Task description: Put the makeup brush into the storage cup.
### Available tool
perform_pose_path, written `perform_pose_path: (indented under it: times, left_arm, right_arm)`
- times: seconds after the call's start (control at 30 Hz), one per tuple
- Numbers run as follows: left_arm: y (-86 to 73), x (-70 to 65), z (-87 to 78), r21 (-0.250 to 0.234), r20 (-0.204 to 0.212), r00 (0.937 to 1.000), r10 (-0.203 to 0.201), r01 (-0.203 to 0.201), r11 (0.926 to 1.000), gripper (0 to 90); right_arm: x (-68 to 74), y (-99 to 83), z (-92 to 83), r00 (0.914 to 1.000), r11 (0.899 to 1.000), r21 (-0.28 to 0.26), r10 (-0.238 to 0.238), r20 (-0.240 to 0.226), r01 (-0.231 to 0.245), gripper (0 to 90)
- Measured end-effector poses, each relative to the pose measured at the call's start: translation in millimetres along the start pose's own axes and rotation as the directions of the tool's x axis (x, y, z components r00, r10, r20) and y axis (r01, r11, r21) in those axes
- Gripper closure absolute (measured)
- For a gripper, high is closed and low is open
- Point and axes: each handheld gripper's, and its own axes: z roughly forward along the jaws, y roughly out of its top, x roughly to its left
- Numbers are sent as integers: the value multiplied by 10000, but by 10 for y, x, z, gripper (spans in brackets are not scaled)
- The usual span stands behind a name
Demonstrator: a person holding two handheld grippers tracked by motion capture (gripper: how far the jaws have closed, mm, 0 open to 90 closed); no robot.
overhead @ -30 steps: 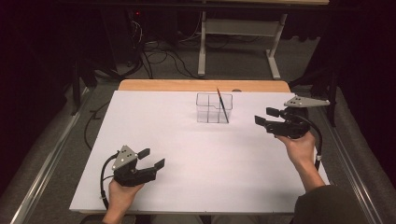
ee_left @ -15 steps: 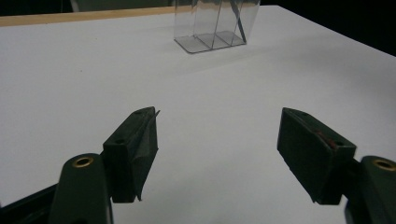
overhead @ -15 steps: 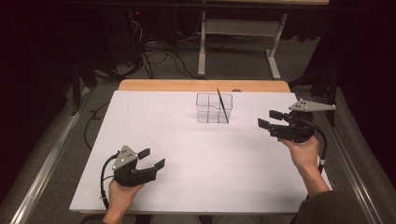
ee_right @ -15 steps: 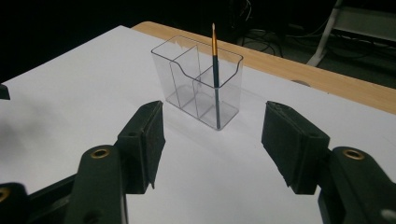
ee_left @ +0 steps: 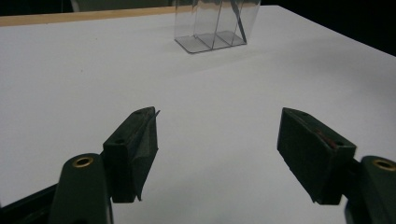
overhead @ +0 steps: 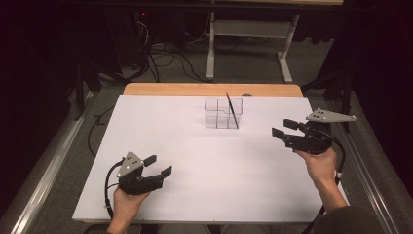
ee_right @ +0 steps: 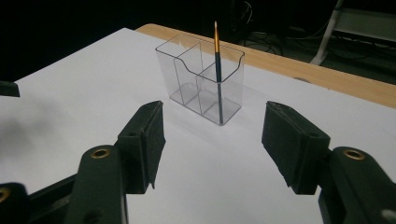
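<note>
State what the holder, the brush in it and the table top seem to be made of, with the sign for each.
Holder: clear, glossy plastic, probably acrylic; the dividers and the table show through its walls.
Brush: thin dark handle with an orange upper end, likely painted wood or plastic; too small to tell.
Table top: matt white sheet without glare, over a board whose light wood edge shows at the far side.
</note>
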Motion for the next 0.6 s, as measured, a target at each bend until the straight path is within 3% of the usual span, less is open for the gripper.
perform_pose_path:
  times: [0.6]
  left_arm:
    - [-2, -3, -4, 7, -4, 10000, 13, -13, 10000, 294]
  right_arm:
    - [-1, -136, -127, 9997, 9992, -303, 250, -48, -251, 409]
